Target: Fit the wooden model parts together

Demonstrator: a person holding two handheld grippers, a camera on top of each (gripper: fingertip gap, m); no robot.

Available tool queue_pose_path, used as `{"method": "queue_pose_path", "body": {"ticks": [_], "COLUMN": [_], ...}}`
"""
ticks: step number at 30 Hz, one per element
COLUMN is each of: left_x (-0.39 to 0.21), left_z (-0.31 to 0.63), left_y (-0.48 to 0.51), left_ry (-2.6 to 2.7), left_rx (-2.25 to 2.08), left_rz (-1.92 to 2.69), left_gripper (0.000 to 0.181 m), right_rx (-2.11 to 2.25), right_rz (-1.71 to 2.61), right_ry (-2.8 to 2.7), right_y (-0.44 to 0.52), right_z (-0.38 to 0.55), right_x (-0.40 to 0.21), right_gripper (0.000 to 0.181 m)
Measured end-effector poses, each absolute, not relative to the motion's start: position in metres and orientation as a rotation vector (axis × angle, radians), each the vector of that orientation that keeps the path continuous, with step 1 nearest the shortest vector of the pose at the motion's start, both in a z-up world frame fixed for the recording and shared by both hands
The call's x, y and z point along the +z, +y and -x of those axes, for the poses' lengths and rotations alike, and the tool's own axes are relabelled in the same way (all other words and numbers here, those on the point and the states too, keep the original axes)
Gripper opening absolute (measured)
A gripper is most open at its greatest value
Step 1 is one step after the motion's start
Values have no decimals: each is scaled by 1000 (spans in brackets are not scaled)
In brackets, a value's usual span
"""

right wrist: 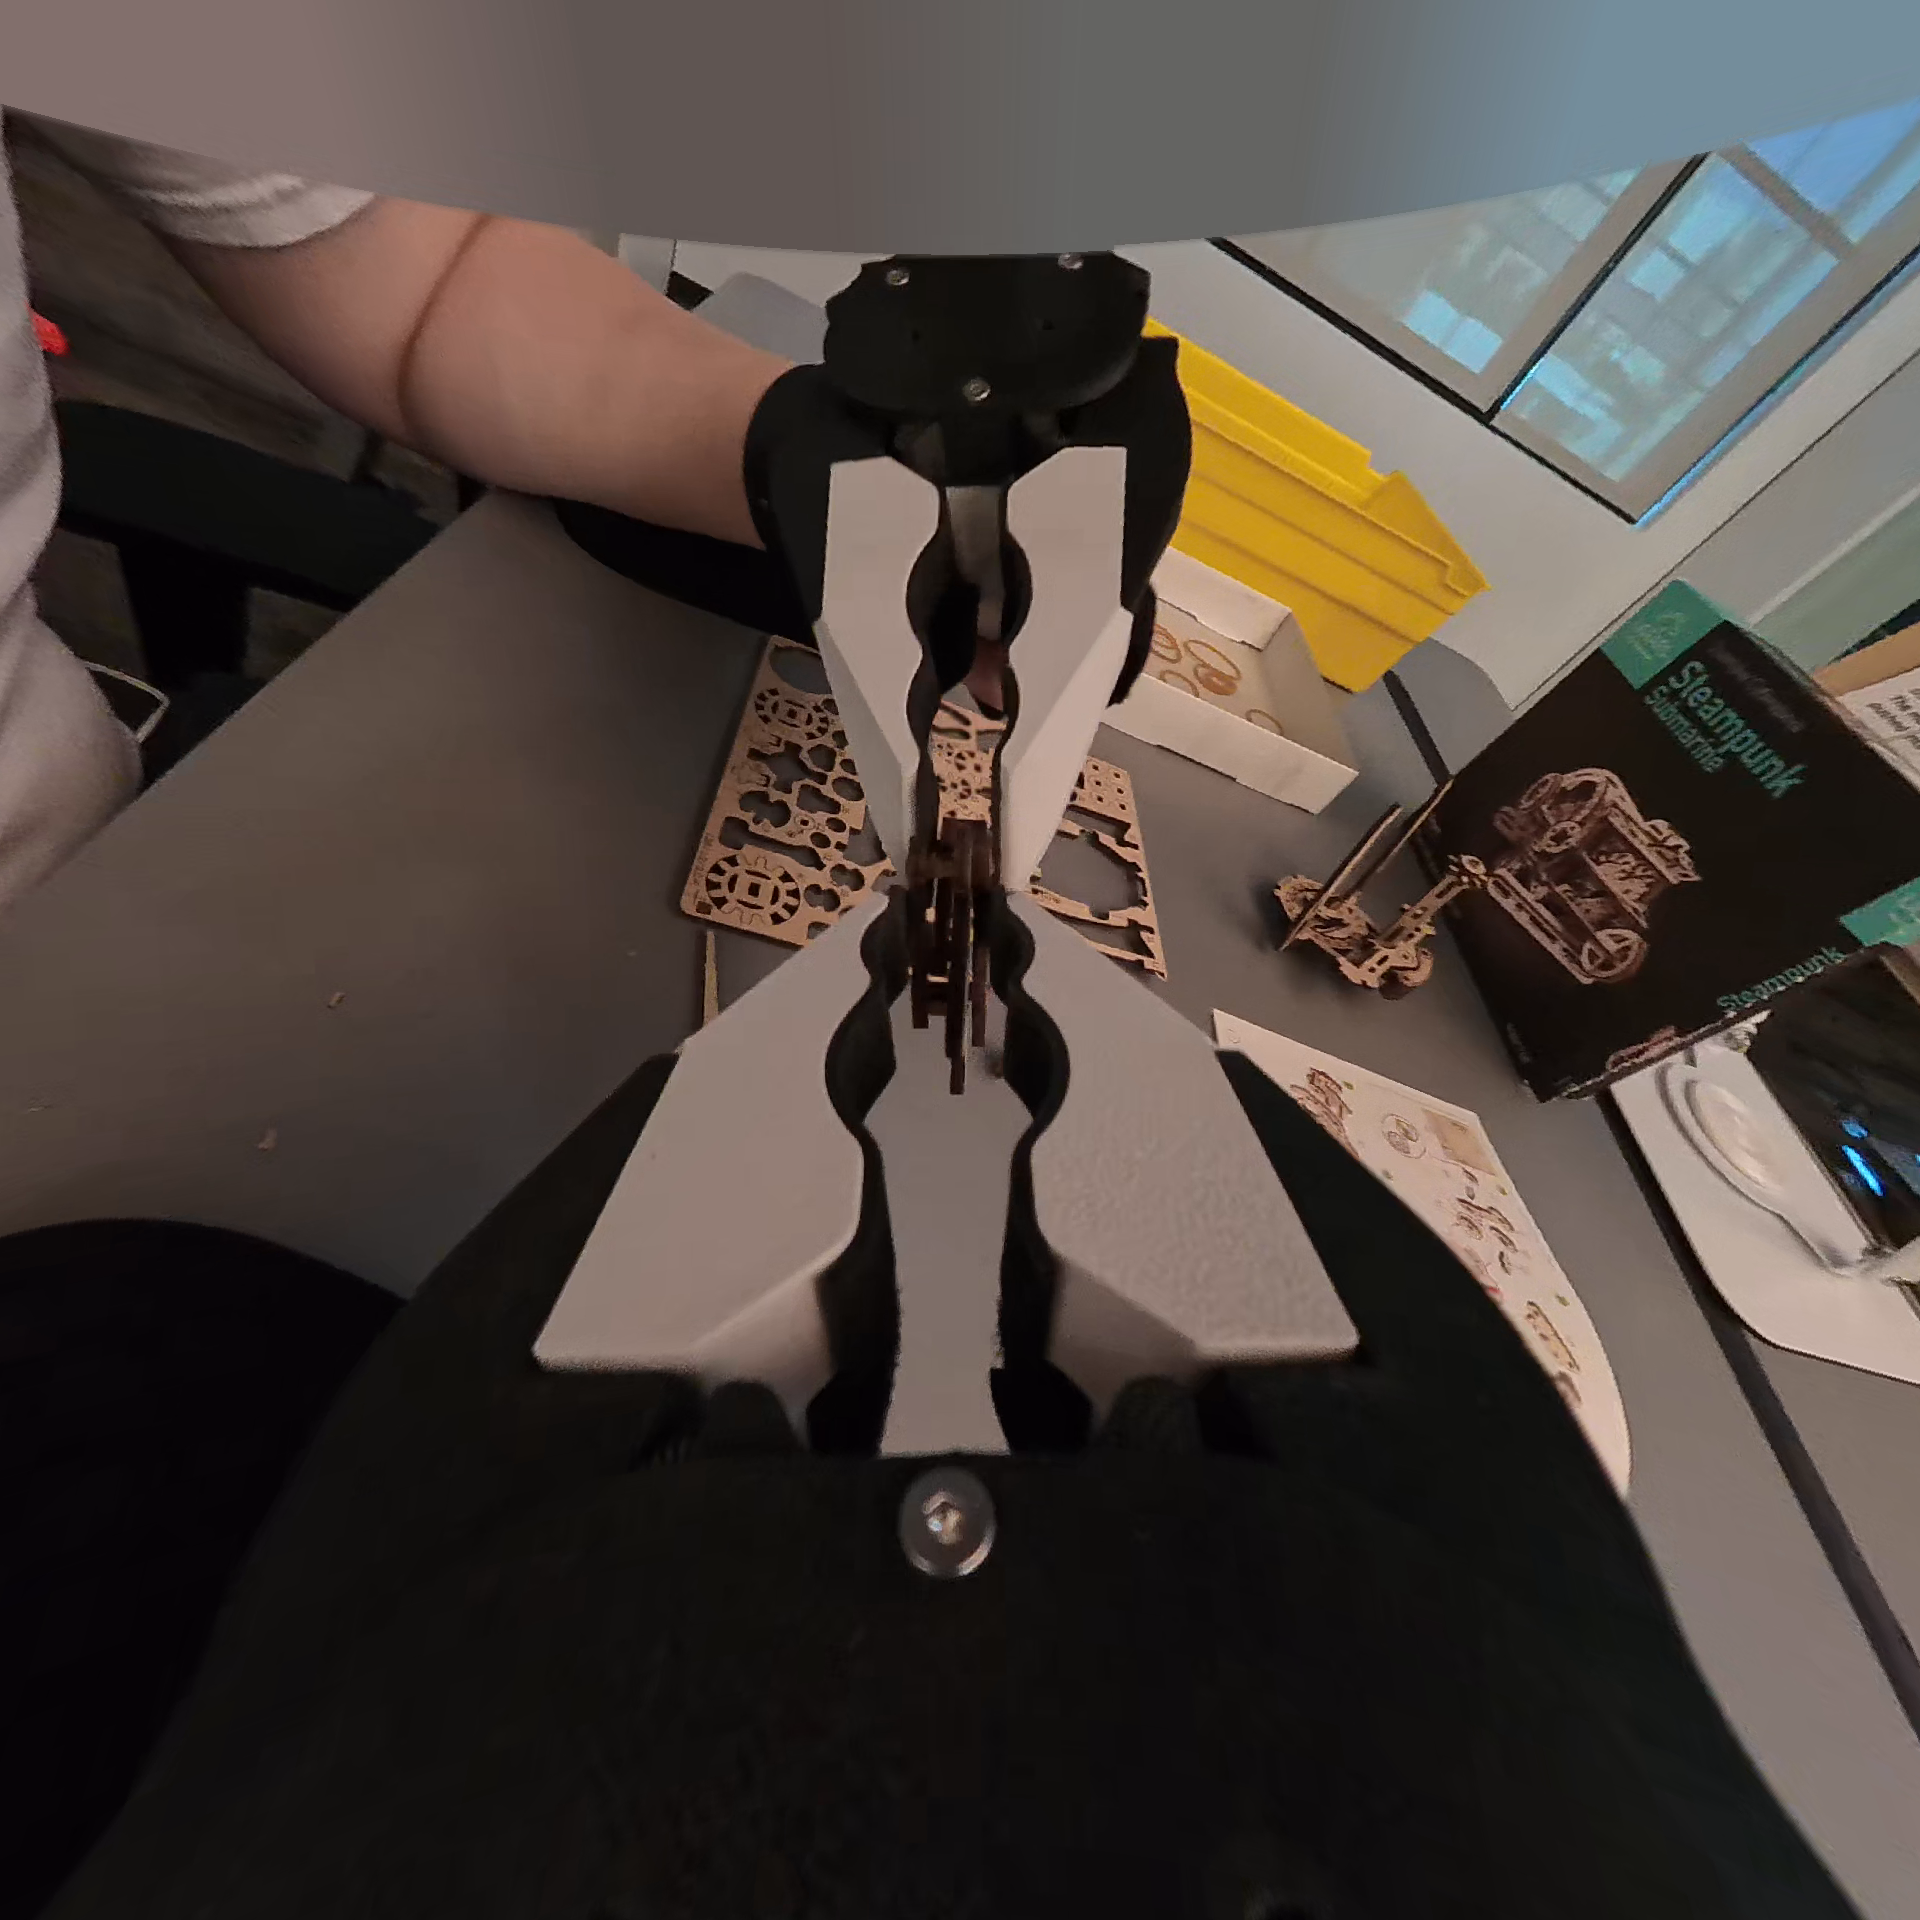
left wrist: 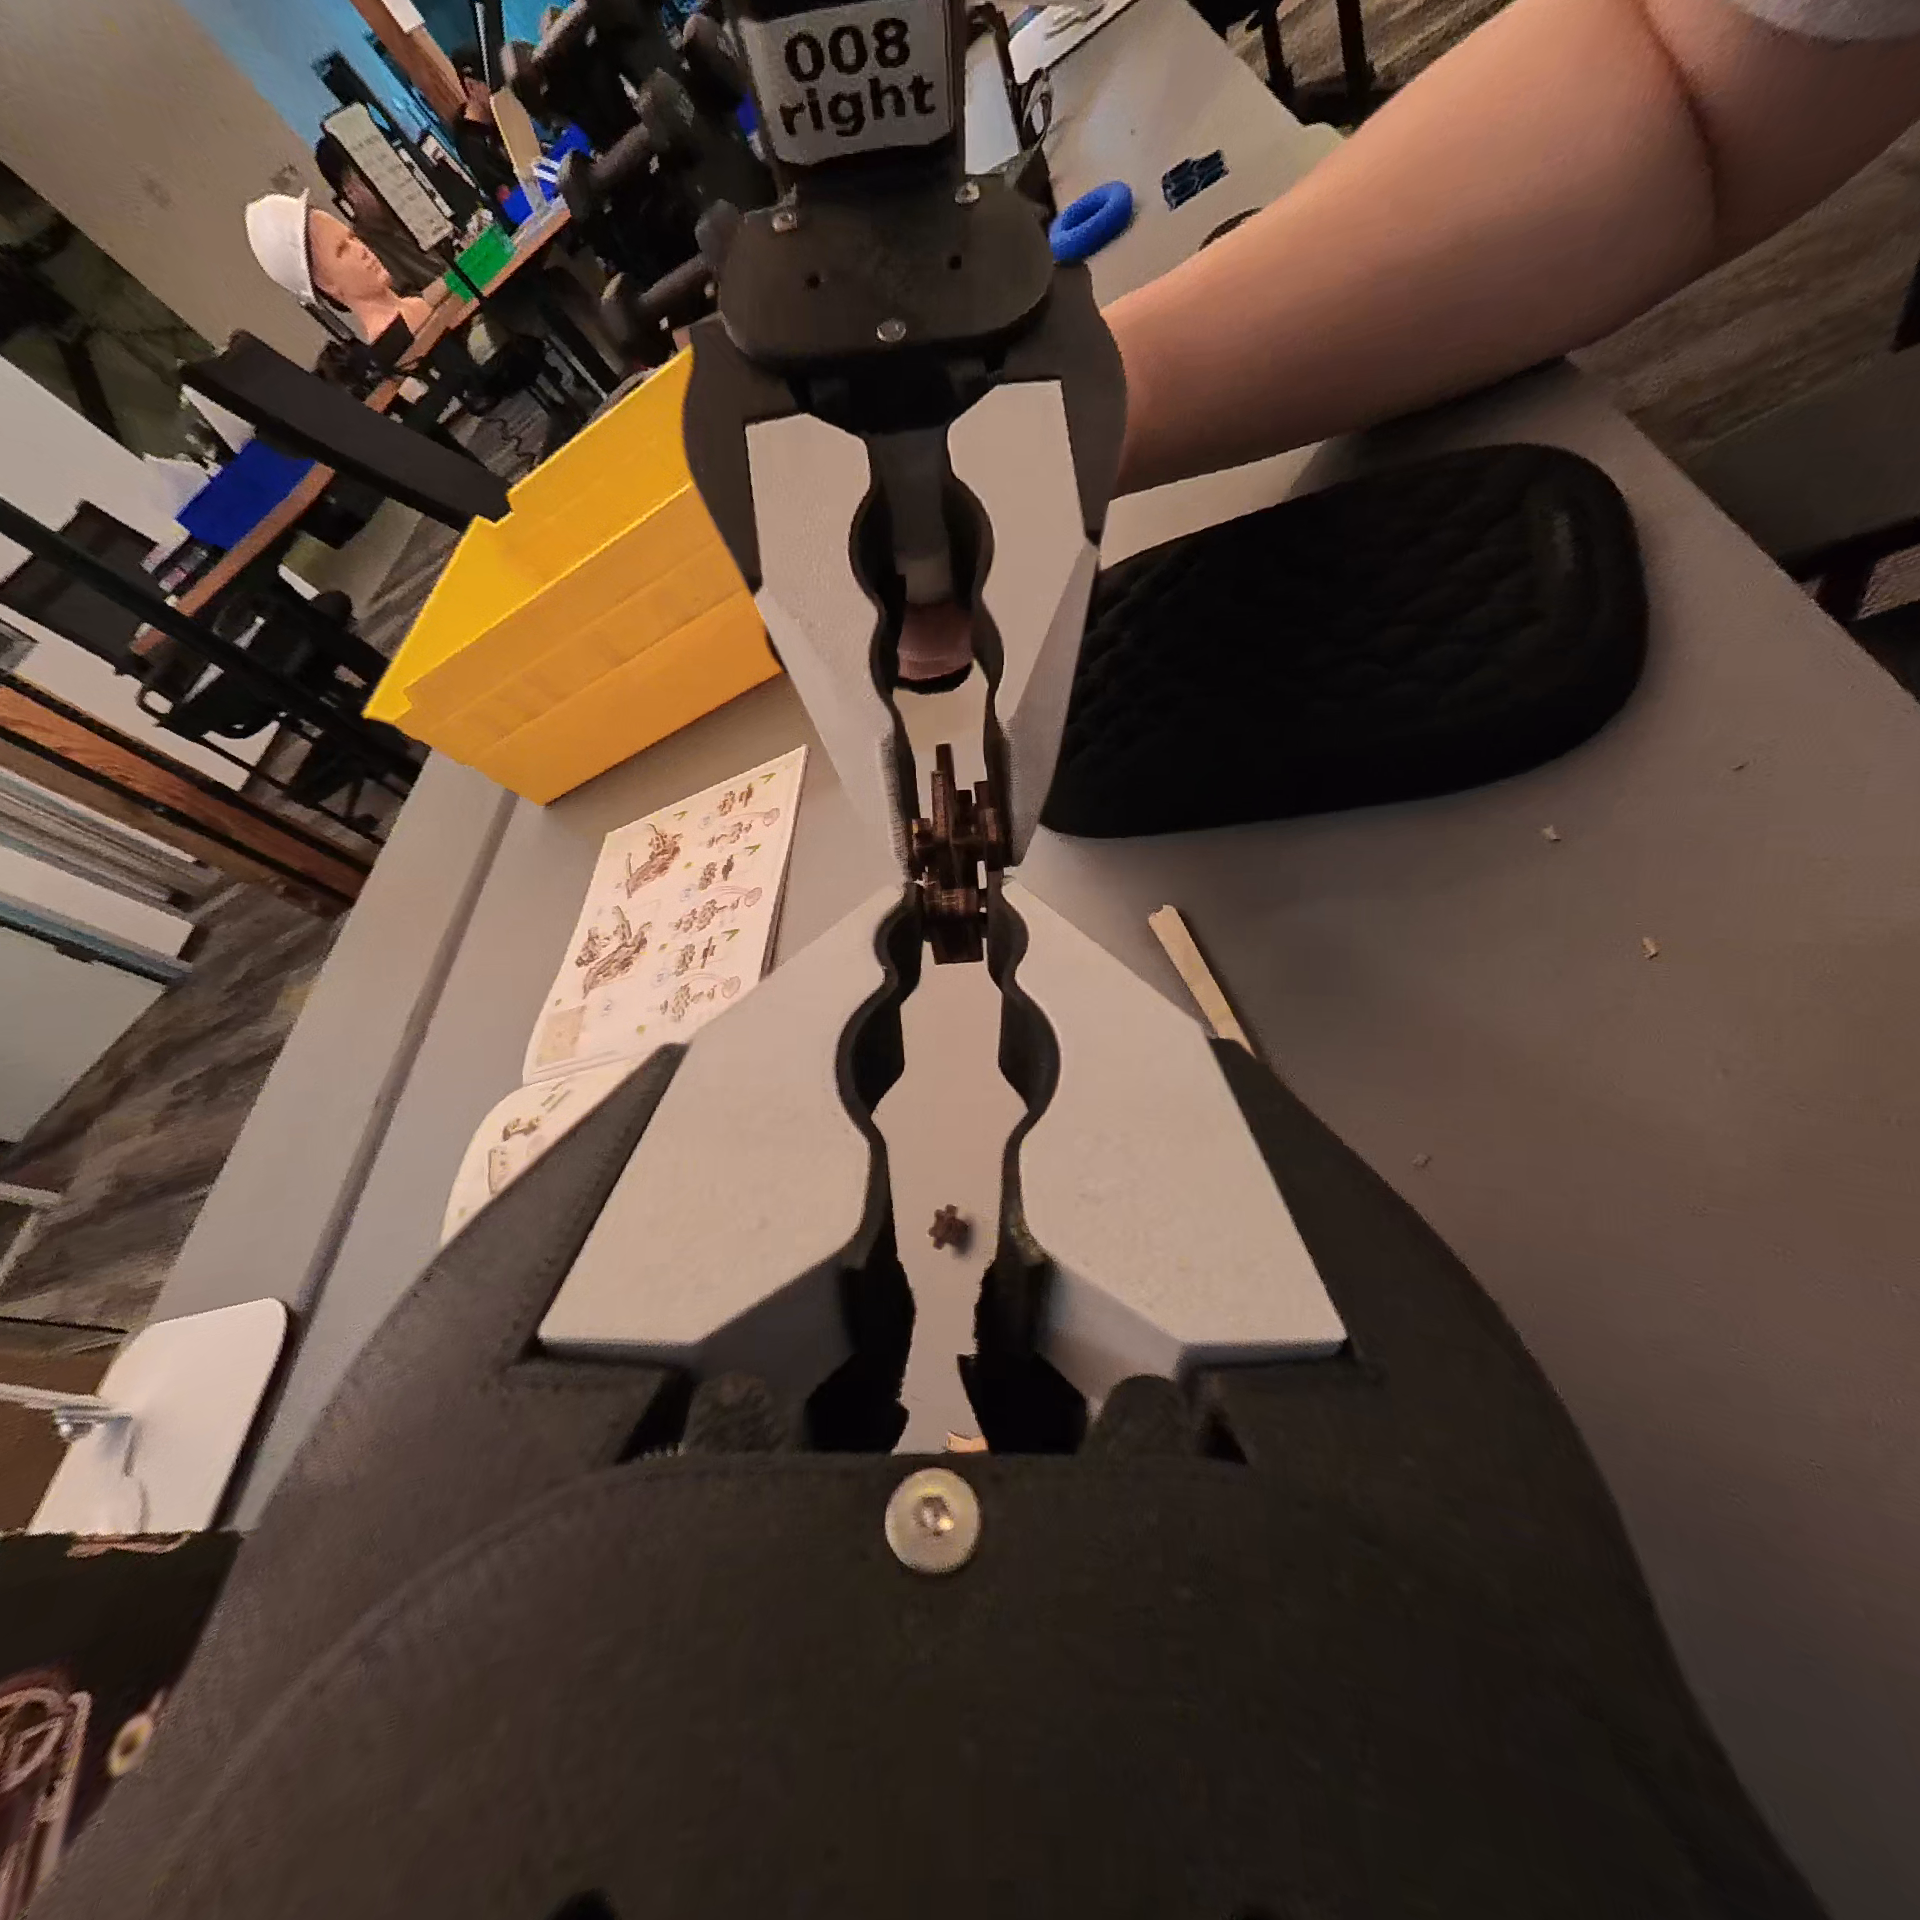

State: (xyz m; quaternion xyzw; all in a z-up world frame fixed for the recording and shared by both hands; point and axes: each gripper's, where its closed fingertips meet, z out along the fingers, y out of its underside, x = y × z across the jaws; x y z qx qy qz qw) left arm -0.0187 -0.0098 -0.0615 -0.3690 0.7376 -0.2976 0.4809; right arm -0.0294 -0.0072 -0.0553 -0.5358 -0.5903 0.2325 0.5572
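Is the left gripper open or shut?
Shut: the left gripper pinches the small wooden assembly at its fingertips, meeting the right gripper tip to tip.

Printed writing is borne by a white label (left wrist: pixel 858 81) on the far tongs and by a dark model-kit box (right wrist: pixel 1673 862) on the tabletop.

My two claws meet tip to tip above the tabletop (left wrist: pixel 1455 1039), the wooden assembly (left wrist: pixel 951 873) between them. In my left view the instruction booklet (left wrist: pixel 675 914) lies left, bins (left wrist: pixel 582 644) behind it, a pad (left wrist: pixel 1351 644) right.
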Motion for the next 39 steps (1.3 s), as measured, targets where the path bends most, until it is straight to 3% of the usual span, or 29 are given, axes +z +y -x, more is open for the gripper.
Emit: {"method": "queue_pose_path", "body": {"ticks": [10, 12, 20, 39], "left_x": [-60, -59, -54, -50], "left_z": [20, 20, 19, 21], "left_y": [-3, -3, 3, -2], "left_ry": [1754, 1754, 1697, 1731], "left_rx": [-834, -858, -946, -623], "left_rz": [996, 1013, 1104, 831], "left_gripper": [11, 19, 15, 14], "right_rx": [764, 769, 743, 213], "right_rz": [1408, 1418, 1411, 1202], "right_ry": [-1256, -1236, -1212, -1388], "right_y": [1, 3, 7, 0], "right_z": [29, 29, 28, 32], "right_x": [-54, -53, -50, -44], "right_gripper": [11, 11, 11, 11]}}
